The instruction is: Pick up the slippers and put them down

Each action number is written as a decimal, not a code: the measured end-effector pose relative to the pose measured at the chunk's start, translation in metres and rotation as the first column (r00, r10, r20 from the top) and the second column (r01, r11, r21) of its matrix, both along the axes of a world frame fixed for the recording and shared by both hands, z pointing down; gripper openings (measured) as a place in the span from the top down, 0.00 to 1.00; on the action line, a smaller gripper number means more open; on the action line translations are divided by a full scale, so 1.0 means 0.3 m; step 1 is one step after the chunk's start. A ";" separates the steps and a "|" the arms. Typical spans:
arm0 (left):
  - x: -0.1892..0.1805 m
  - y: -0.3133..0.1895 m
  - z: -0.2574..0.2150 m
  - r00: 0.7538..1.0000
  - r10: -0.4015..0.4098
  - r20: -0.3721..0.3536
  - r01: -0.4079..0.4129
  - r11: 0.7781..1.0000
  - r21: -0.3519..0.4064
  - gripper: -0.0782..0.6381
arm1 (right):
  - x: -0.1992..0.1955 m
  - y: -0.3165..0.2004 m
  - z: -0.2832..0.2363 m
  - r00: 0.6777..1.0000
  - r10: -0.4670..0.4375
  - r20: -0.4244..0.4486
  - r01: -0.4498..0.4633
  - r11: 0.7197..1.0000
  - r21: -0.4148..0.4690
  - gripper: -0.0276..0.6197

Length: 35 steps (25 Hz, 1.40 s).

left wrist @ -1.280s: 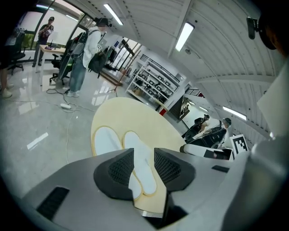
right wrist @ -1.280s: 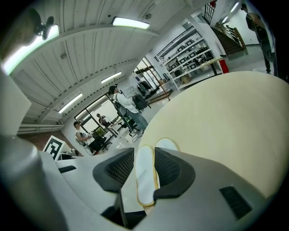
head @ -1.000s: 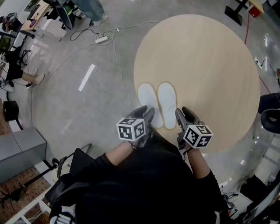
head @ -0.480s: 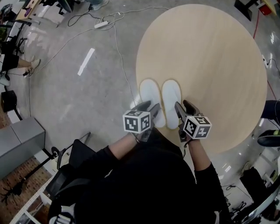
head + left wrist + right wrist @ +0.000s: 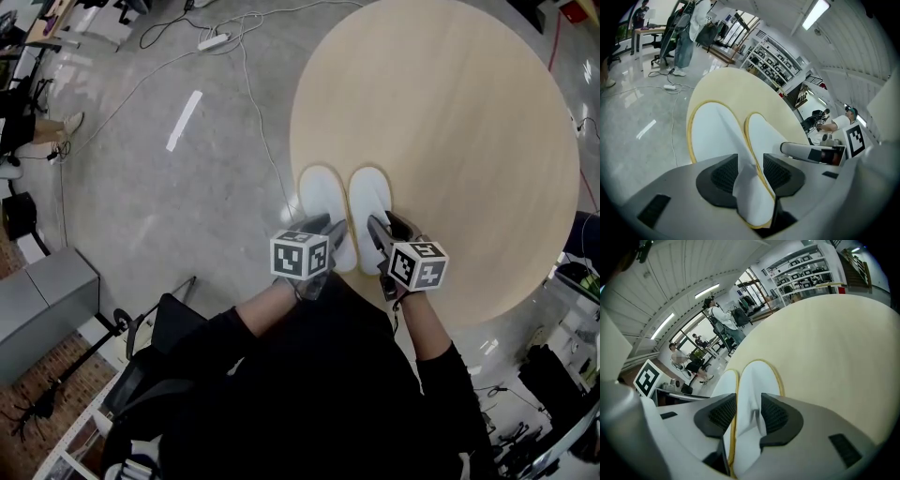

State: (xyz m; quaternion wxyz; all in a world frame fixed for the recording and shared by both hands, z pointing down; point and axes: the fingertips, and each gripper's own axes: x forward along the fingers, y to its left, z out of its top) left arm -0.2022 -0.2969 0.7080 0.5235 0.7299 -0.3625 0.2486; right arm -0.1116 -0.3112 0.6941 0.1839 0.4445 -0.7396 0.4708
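My left claw (image 5: 750, 172) open astride one white yellow-rimmed slipper (image 5: 323, 202), right claw (image 5: 749, 414) open astride its twin (image 5: 369, 199): a crooked retreat could drag them off the round pale wooden table (image 5: 450, 122).

Round pale-wood surface (image 5: 450, 112), and right at its near edge two white slippers lying flat, close side by side: left slipper (image 5: 323, 199), right slipper (image 5: 370, 195), both yellow-trimmed, rounded ends pointing toward the surface's middle.

Your left gripper (image 5: 750, 171) has its jaws apart (pads not squeezing) around a white slipper (image 5: 750, 201) on the round table (image 5: 737, 86).
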 end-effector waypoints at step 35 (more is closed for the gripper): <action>0.014 0.034 -0.109 0.995 0.094 -0.034 -0.090 0.991 0.095 0.85 | 0.093 0.087 -0.122 0.965 0.256 0.051 -0.257 0.966 0.011 0.91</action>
